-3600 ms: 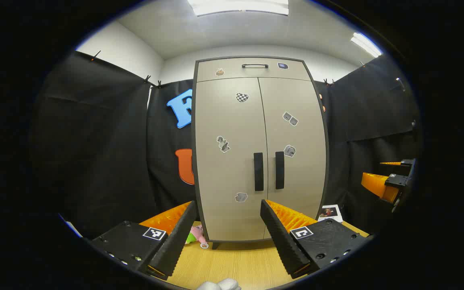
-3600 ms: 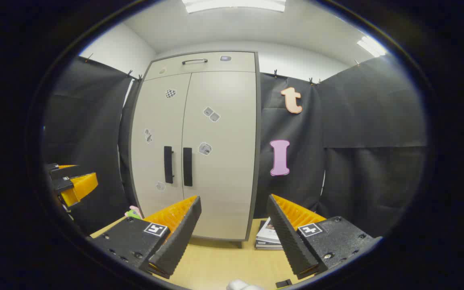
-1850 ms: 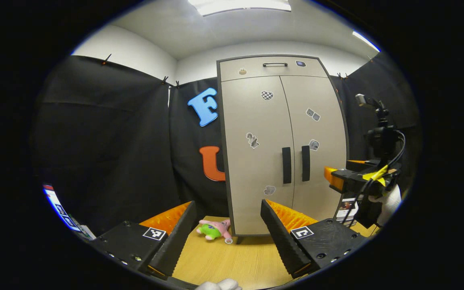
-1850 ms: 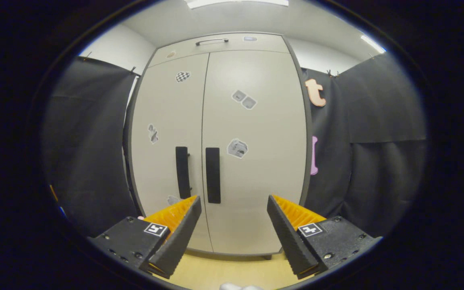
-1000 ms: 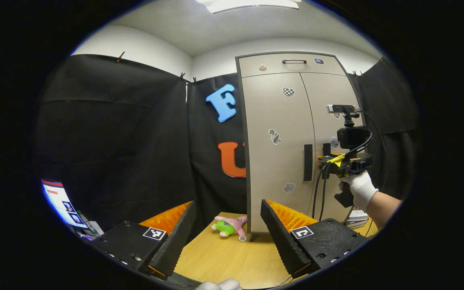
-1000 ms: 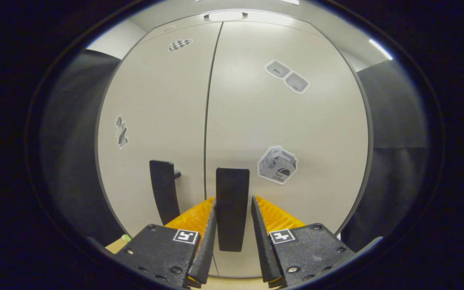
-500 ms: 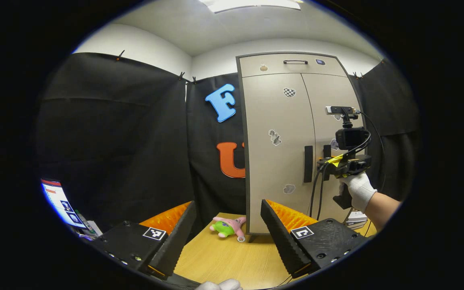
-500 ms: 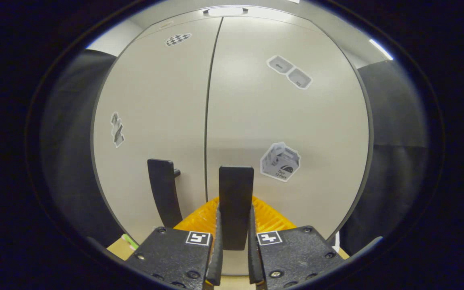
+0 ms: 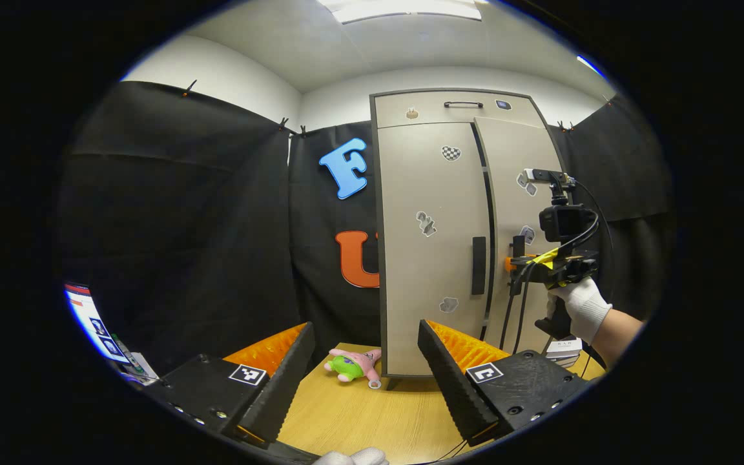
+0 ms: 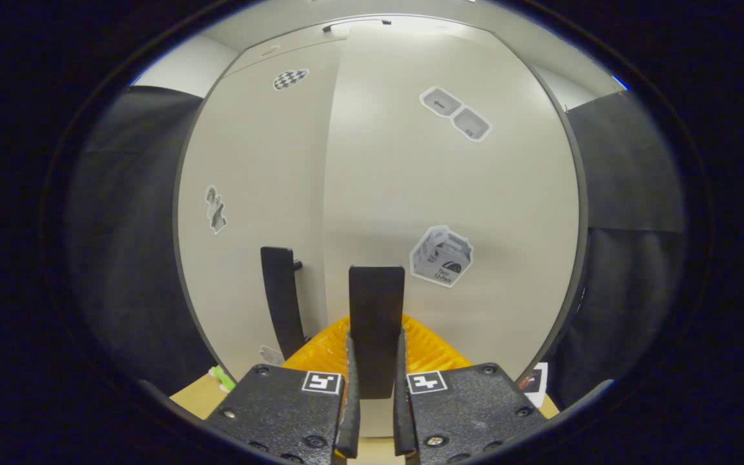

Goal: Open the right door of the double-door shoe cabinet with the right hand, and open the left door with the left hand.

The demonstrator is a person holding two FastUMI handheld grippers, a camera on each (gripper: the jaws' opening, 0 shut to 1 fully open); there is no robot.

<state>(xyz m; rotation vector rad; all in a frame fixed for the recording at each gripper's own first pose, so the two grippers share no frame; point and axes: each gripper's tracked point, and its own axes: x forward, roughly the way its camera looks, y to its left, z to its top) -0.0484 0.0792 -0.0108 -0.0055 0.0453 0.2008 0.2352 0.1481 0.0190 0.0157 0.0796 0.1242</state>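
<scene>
The beige double-door shoe cabinet (image 9: 436, 194) stands on the table. In the right gripper view my right gripper (image 10: 375, 345) is shut on the dark vertical handle (image 10: 376, 303) of the right door (image 10: 456, 194). That door stands slightly ajar, with a dark gap at its inner edge. The left door (image 10: 256, 168) is closed, its handle (image 10: 279, 297) untouched. In the left gripper view my left gripper (image 9: 365, 329) hangs open and empty over the table, well short of the left door handle (image 9: 478, 265). A gloved hand (image 9: 578, 307) holds the right gripper (image 9: 515, 261) at the right door (image 9: 517, 213).
A pink and green plush toy (image 9: 351, 365) lies on the wooden table (image 9: 372, 413) by the cabinet's left foot. Printed sheets (image 9: 562, 347) lie to the cabinet's right. A lit screen (image 9: 95, 323) sits at the far left. A drawer with a handle (image 9: 463, 104) tops the cabinet.
The right gripper came up to the cabinet and shut on the right door handle. The right door has swung slightly out. The left gripper stayed open and drifted back left.
</scene>
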